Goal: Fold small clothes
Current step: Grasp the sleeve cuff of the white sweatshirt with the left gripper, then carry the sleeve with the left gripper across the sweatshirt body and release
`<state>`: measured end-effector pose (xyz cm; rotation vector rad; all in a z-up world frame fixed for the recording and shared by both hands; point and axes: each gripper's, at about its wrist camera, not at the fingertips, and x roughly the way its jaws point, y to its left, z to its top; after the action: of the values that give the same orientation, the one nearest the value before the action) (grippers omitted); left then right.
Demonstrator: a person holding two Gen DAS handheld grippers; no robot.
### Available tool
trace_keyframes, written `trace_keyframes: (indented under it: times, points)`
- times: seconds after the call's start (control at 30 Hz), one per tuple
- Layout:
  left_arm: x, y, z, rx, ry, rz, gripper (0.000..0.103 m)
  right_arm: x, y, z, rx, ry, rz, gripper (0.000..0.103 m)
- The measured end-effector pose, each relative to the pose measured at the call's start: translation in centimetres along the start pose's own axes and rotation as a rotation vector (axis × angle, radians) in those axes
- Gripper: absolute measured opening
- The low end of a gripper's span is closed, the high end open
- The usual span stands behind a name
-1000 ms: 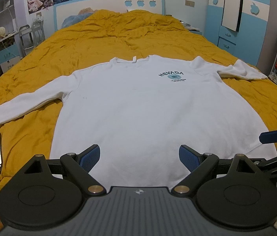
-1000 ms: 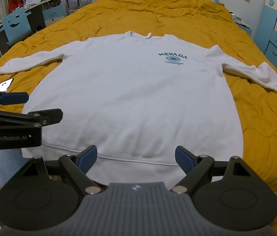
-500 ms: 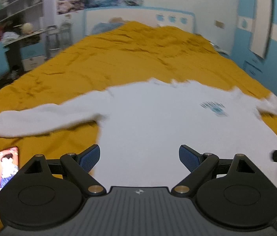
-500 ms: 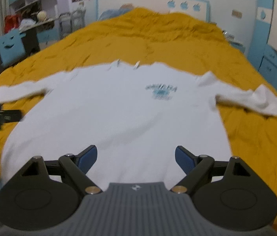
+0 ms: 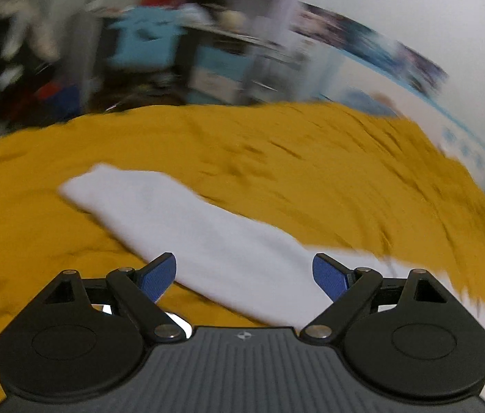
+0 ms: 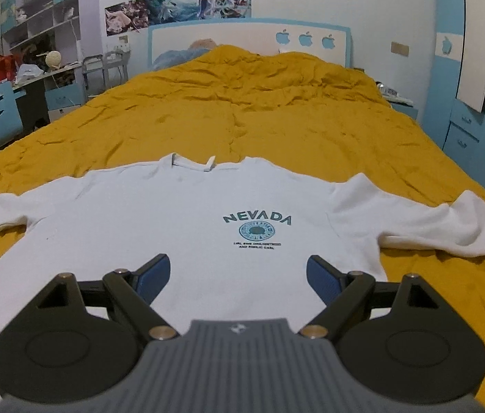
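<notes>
Left gripper [image 5: 244, 273] spread wide above the sweatshirt [image 6: 187, 227] sleeve [image 5: 187, 227]; right gripper [image 6: 238, 275] spread wide, empty, over its front.

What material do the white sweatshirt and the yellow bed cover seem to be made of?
White sweatshirt: probably thick cotton knit, matte; it lies in soft folds at the sleeve, with a printed teal logo. Yellow bed cover: looks like thin woven fabric, matte, with many fine sharp creases. The exact fibre cannot be told.
</notes>
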<state>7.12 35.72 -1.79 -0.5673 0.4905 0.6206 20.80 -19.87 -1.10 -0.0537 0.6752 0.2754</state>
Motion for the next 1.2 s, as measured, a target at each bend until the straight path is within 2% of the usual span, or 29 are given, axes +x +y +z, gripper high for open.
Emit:
trace_keyframes:
  times: [0.17,0.2,0.27,0.33,0.43,0.47,0.5,0.53,0.63,0.7,0.83,0.93,1.0,1.1,1.17,1.2]
  points:
    - [2.3,7.4,3.0,-0.215,0.007,0.057,0.101,2.6,0.5,0.7,-0.017,0.051,0.003,0.082]
    - [2.6,8.3,3.2,-0.244,0.018,0.068,0.098,3.0,0.7,0.9,-0.019,0.059,0.001,0.082]
    - [3.8,9.9,3.7,-0.301,0.045,0.075,0.085,3.6,1.2,0.9,-0.028,0.074,-0.004,0.082]
    - [4.5,10.9,3.7,-0.335,0.056,0.067,0.079,4.2,1.9,1.1,-0.042,0.089,-0.009,0.082]
    - [5.3,11.4,4.0,-0.341,0.048,0.085,0.058,4.8,2.9,1.2,-0.072,0.106,-0.002,0.082]
    - [5.5,11.2,4.1,-0.335,0.043,0.096,0.044,5.0,3.2,1.2,-0.083,0.111,-0.004,0.082]
    - [5.6,11.0,4.2,-0.320,0.037,0.109,0.034,5.3,3.5,1.2,-0.094,0.117,-0.008,0.082]
    - [5.8,10.7,4.2,-0.303,0.038,0.109,0.019,5.5,3.7,1.2,-0.100,0.124,-0.015,0.082]
    - [5.5,8.7,4.8,-0.215,0.012,0.089,0.011,6.2,3.7,1.3,-0.094,0.148,-0.033,0.082]
    - [4.5,6.3,5.3,-0.125,-0.030,0.085,0.010,6.4,3.7,1.5,-0.088,0.148,-0.032,0.082]
    - [0.4,-1.1,5.6,0.079,-0.111,0.010,0.010,6.5,3.8,1.7,-0.093,0.143,-0.037,0.082]
    - [-2.2,-7.8,5.0,0.257,-0.168,-0.059,0.010,6.6,3.8,2.0,-0.076,0.141,-0.075,0.082]
    - [-3.9,-12.2,3.8,0.365,-0.194,-0.112,0.010,6.6,3.6,2.2,-0.049,0.145,-0.085,0.082]
    - [-5.2,-18.7,1.2,0.505,-0.177,-0.197,0.010,6.6,3.0,2.1,-0.014,0.151,-0.072,0.080]
    - [-5.3,-22.0,-1.0,0.587,-0.153,-0.254,0.010,6.6,2.7,1.9,-0.005,0.151,-0.070,0.070]
    - [-5.3,-23.6,-2.4,0.632,-0.135,-0.282,0.010,6.7,2.5,1.8,0.001,0.154,-0.071,0.068]
